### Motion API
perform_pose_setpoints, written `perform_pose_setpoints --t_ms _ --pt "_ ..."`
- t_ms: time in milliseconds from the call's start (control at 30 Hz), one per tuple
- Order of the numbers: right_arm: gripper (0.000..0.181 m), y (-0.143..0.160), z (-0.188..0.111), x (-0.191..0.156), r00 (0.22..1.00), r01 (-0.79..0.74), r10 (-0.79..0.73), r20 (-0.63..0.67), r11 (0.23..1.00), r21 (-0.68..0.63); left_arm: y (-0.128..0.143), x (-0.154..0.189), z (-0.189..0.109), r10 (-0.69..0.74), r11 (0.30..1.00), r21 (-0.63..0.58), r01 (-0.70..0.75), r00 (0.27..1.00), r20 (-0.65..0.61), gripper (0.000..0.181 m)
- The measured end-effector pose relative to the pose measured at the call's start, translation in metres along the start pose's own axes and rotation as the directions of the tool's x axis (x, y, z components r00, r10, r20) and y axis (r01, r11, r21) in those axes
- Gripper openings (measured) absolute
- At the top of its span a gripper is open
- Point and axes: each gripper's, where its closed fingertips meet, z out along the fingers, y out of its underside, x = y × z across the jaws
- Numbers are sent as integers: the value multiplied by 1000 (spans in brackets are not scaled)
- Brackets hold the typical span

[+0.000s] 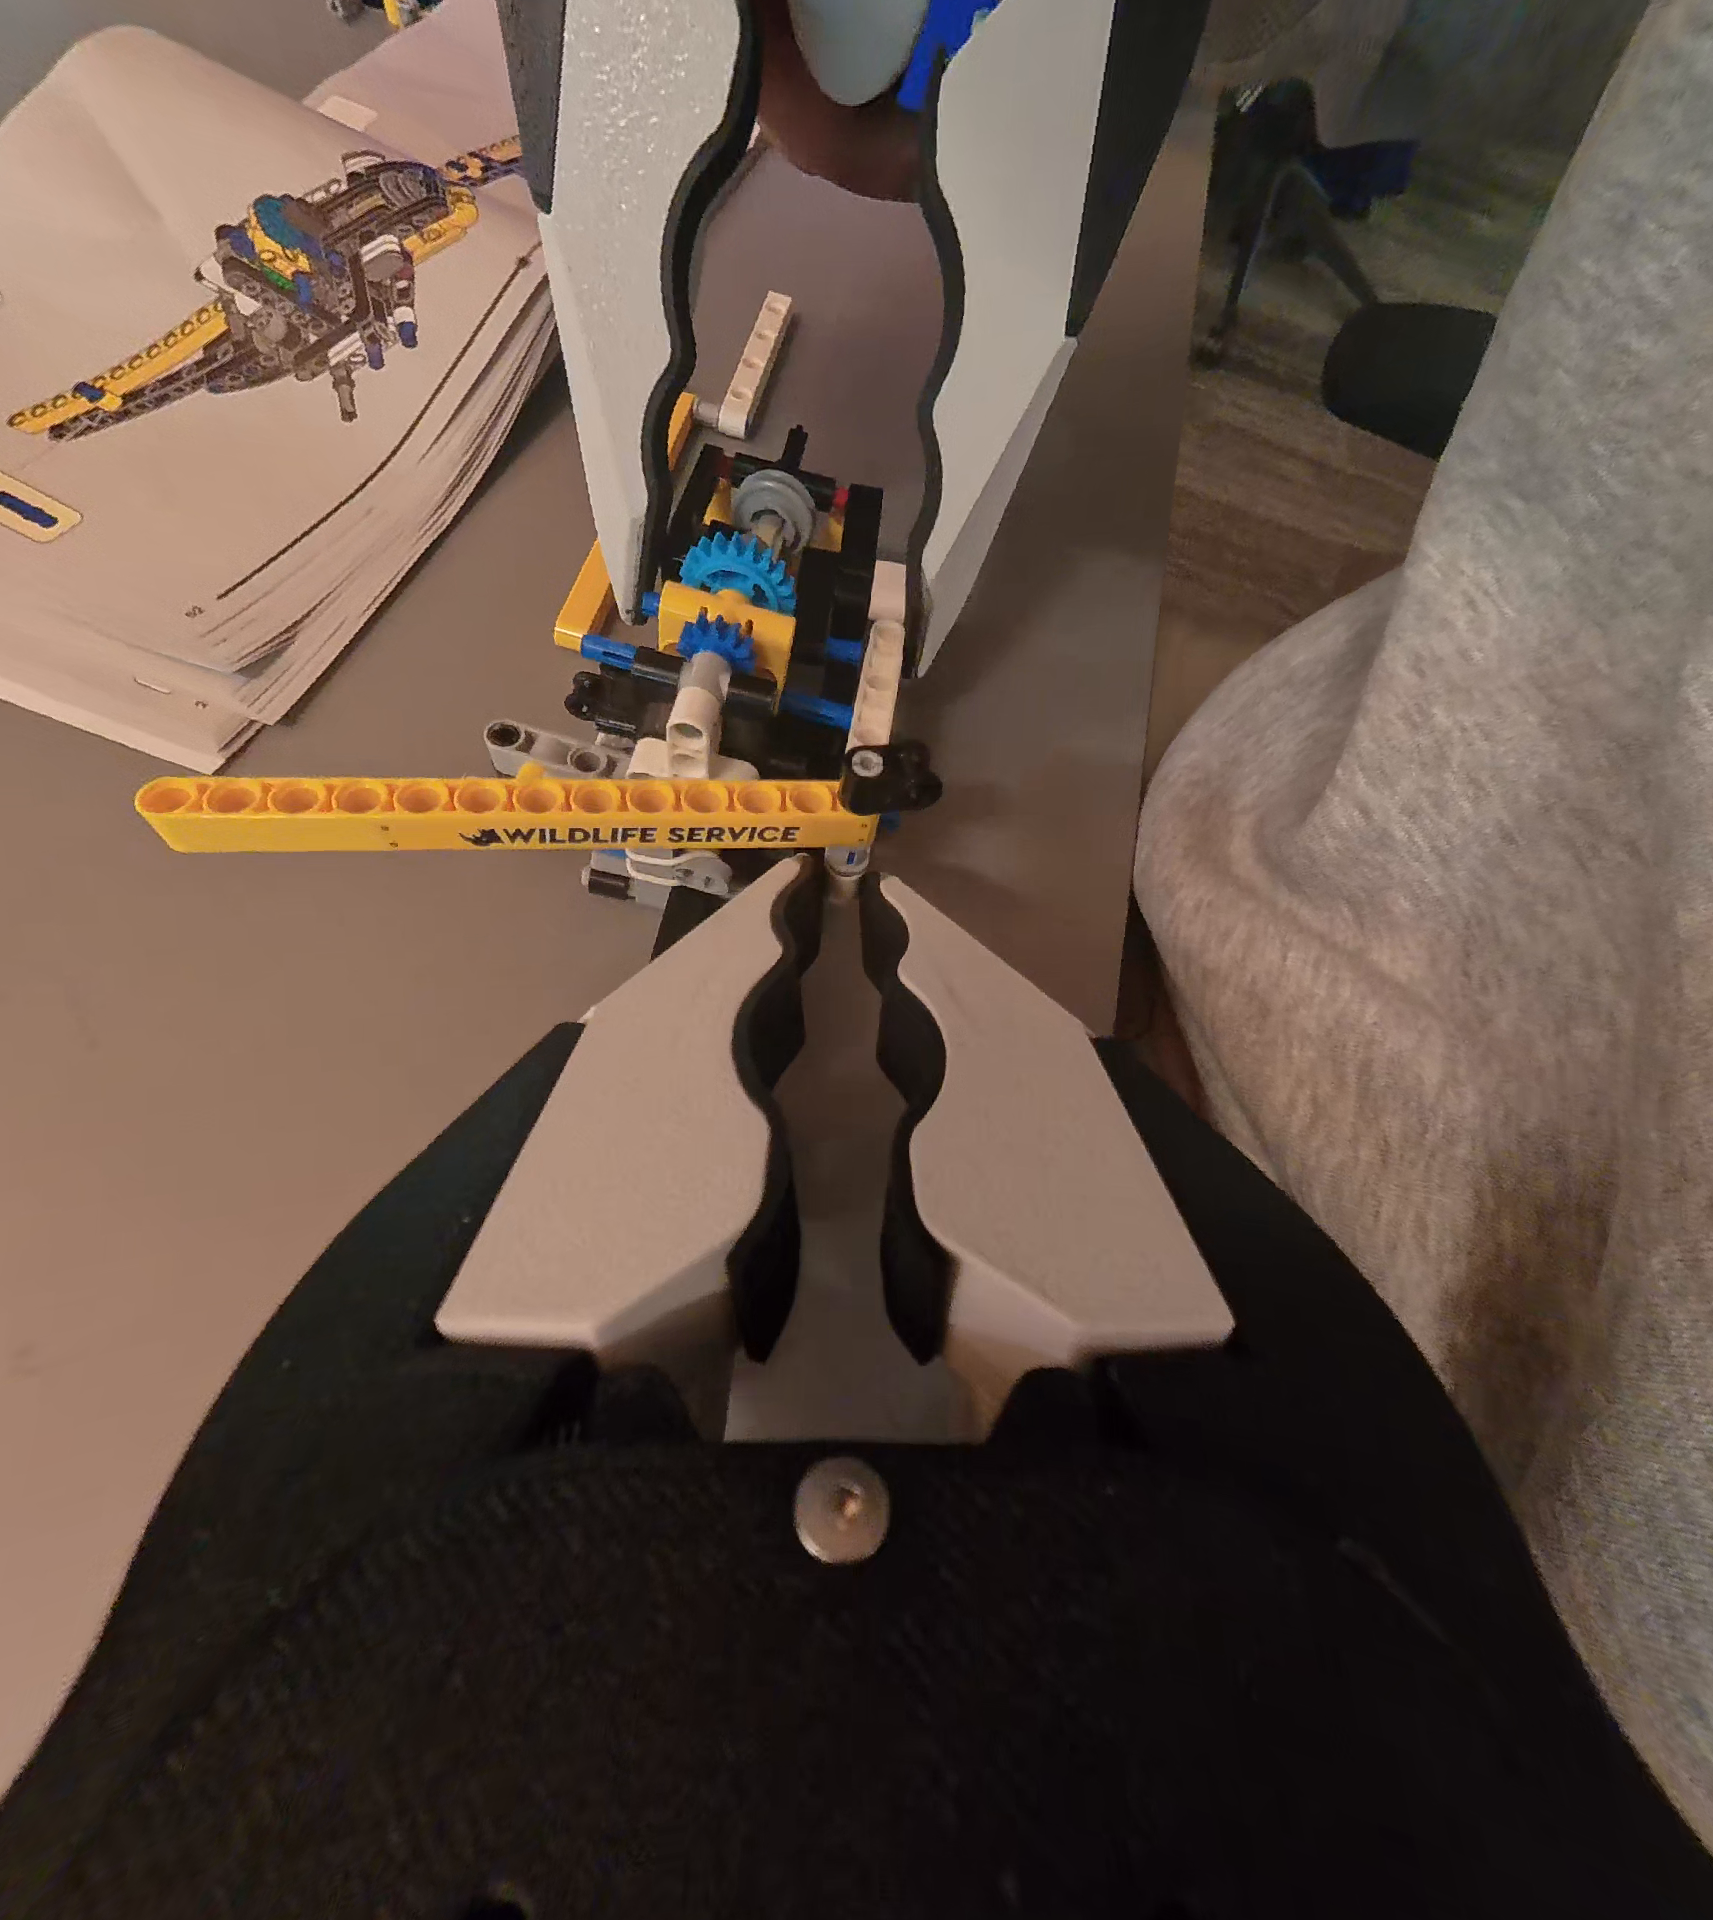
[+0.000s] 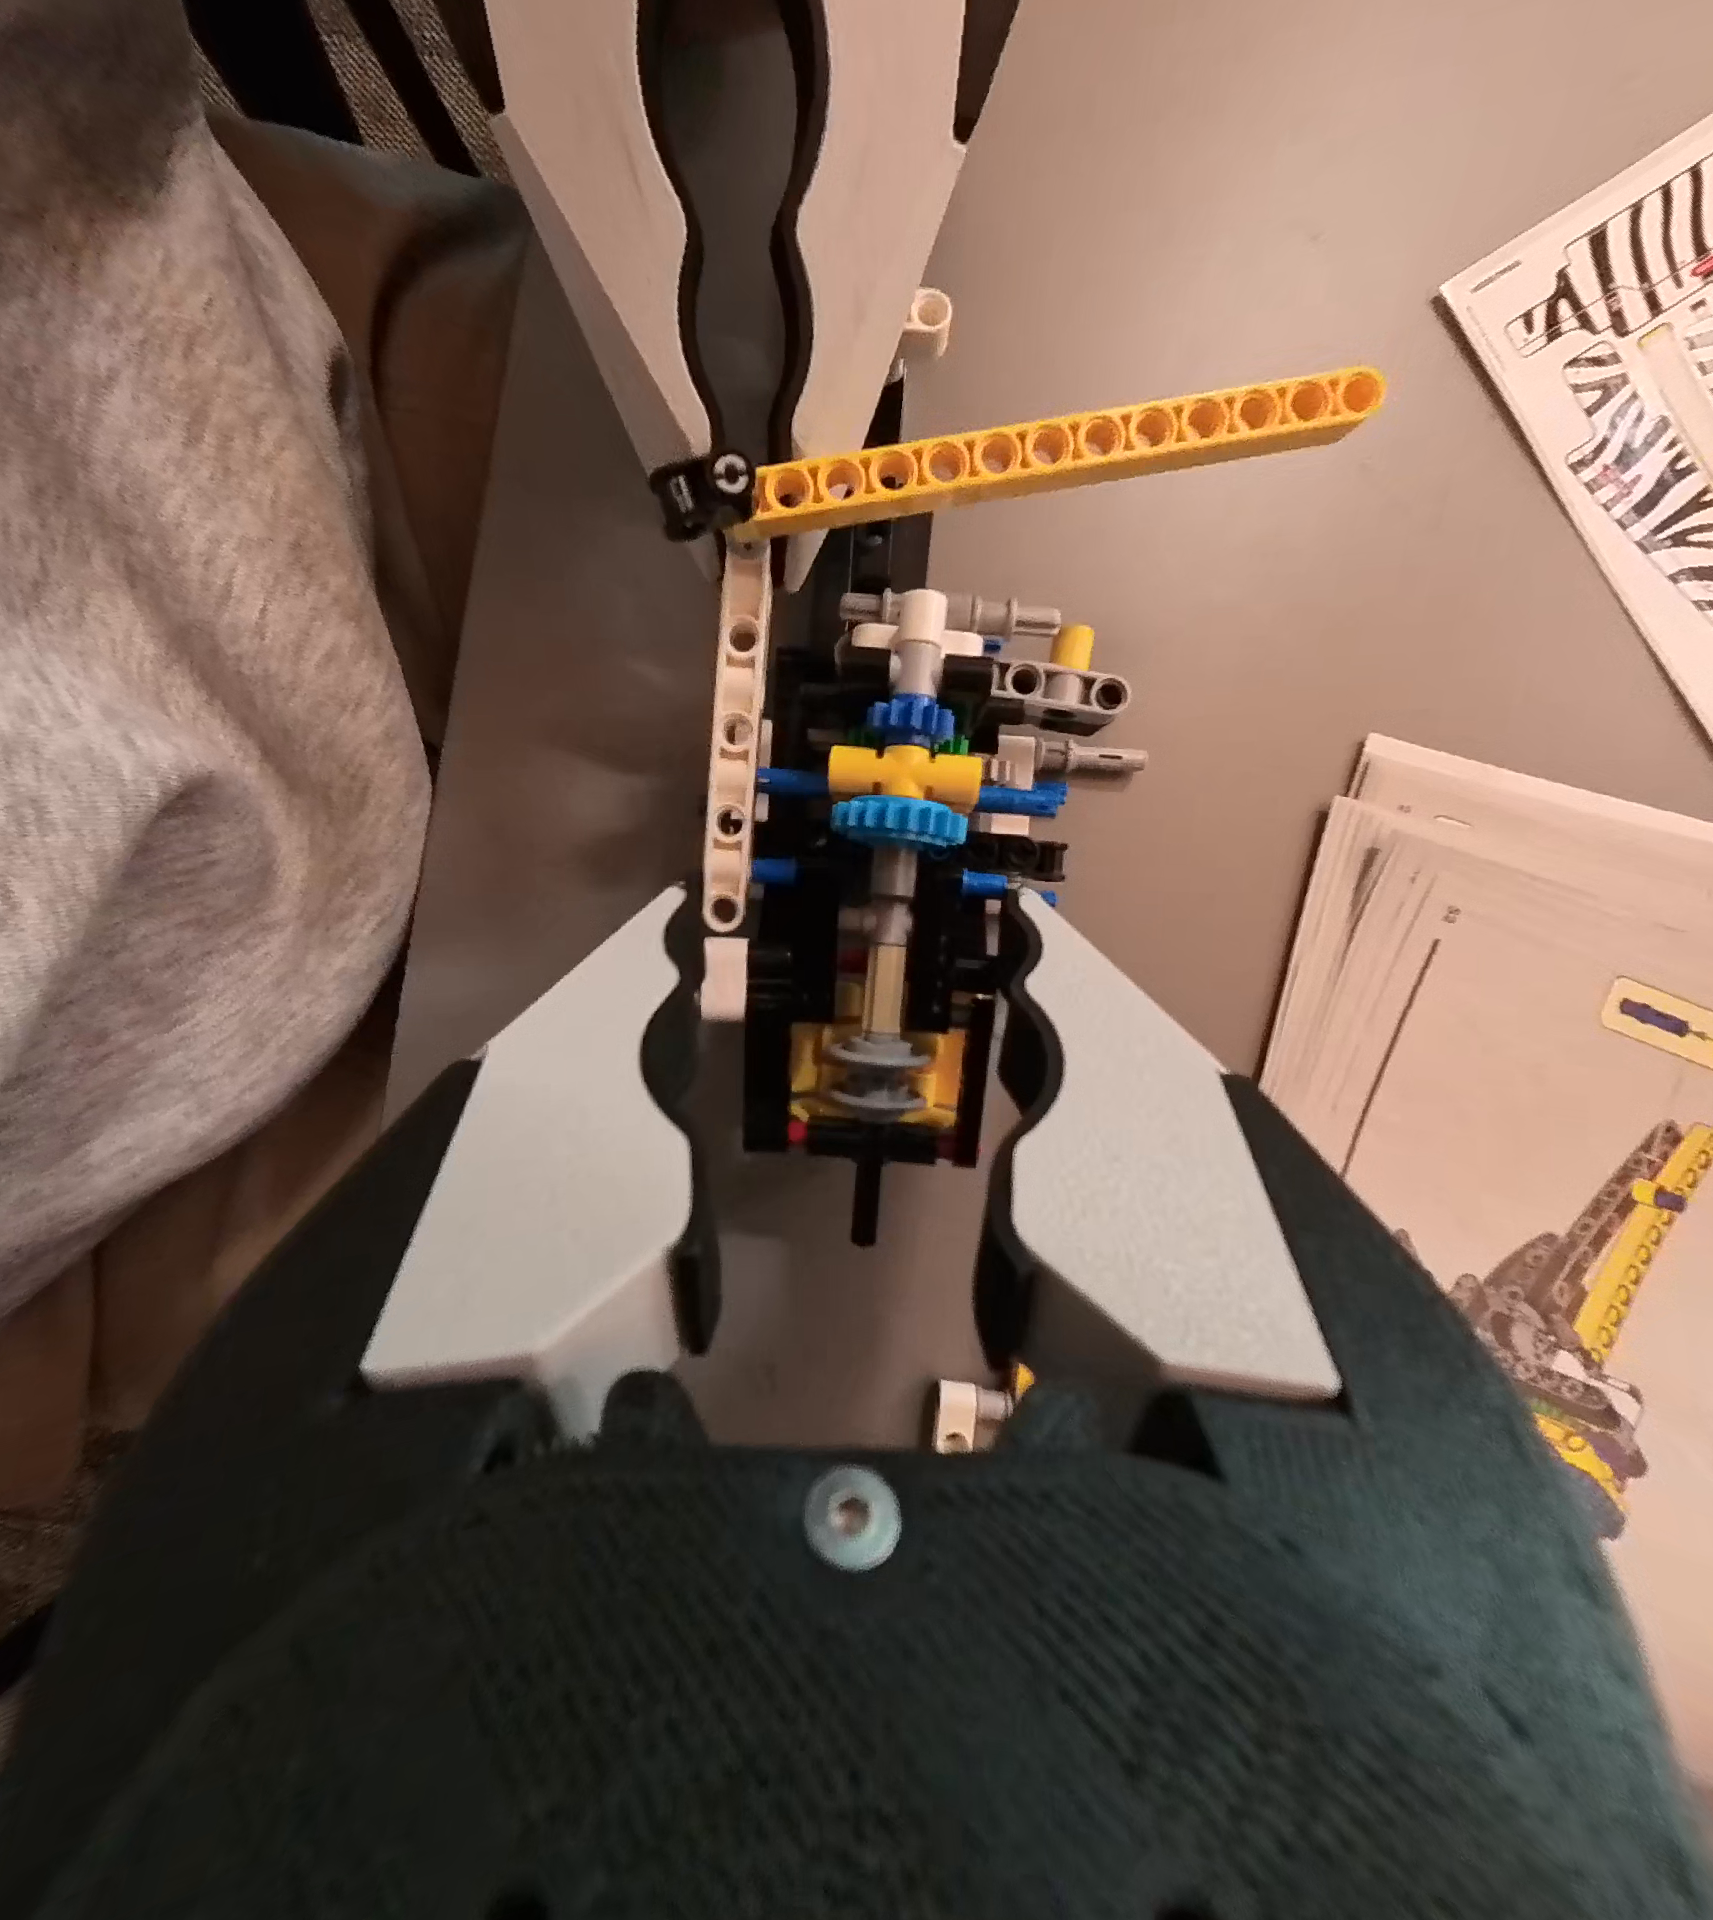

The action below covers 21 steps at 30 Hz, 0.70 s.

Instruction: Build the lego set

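Right gripper (image 2: 857,935) clamps our gearbox assembly (image 2: 883,904); left gripper (image 1: 836,883) nearly closed, pinching the pin beneath the yellow beam (image 1: 499,816). Off-axis push could pop it off.

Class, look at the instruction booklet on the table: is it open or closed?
Open. The instruction booklet lies spread on the table, with a printed page showing a yellow model drawing facing up and the page edges fanned beneath.
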Motion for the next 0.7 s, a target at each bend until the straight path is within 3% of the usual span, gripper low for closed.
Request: perform_pose_setpoints --t_ms 700 --pt "58 5 1 -3 1000 1 -1 -7 1000 -7 -12 4 -6 -16 996 92 19 999 -43 6"
